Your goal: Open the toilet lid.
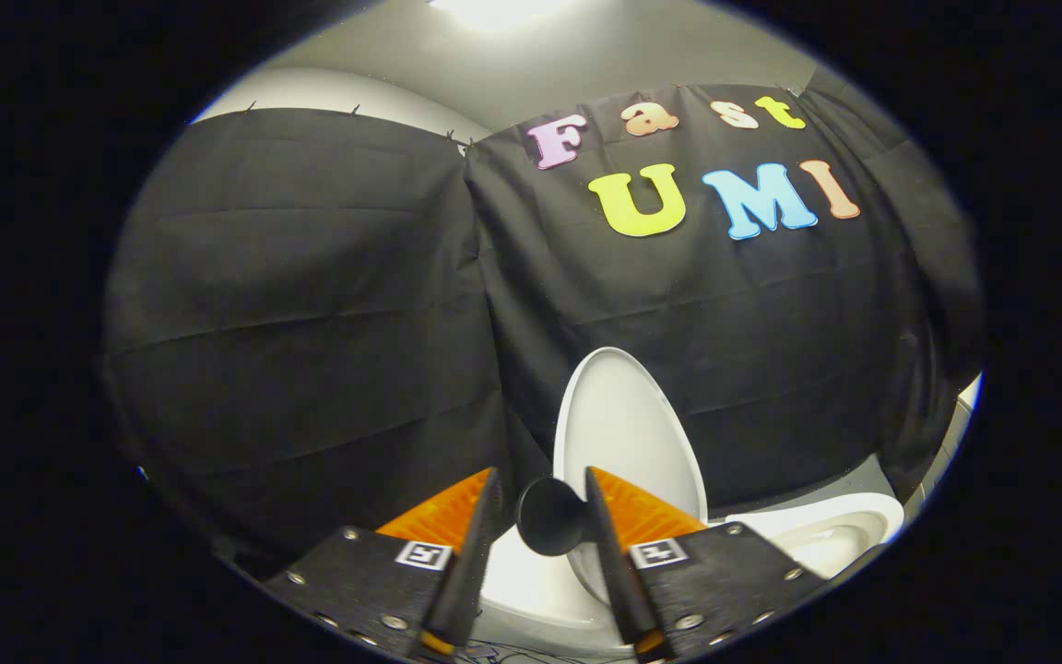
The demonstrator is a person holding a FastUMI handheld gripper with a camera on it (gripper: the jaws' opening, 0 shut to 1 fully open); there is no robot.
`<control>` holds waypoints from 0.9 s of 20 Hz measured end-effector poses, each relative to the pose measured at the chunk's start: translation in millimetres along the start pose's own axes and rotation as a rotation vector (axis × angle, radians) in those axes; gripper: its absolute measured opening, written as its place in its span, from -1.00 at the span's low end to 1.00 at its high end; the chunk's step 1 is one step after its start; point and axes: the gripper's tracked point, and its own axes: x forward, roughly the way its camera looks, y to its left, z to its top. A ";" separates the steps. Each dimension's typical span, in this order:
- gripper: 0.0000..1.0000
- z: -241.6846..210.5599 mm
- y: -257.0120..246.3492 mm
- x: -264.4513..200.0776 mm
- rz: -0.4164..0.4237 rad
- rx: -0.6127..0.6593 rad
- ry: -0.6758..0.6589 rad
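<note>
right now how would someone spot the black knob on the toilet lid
Find the white toilet in front of the black cloth wall; its oval lid stands raised. Low on that lid, a black funnel-shaped knob juts out between the open gripper fingers, the sole dark part on it.

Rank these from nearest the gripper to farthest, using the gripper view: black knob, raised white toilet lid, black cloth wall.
1. Black round knob: between the open gripper's fingers, touching the right one.
2. Raised white toilet lid: just beyond the fingers, upright.
3. Black cloth wall: behind the lid.
</note>
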 end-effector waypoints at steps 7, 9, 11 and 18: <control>0.91 25.4 -37.4 -70.0 -0.002 -0.054 -0.063; 0.91 46.2 -68.5 -92.3 -0.053 -0.050 -0.108; 0.91 63.7 -98.8 -116.8 -0.113 -0.041 -0.153; 0.90 105.5 -217.5 -189.4 -0.330 -0.144 -0.222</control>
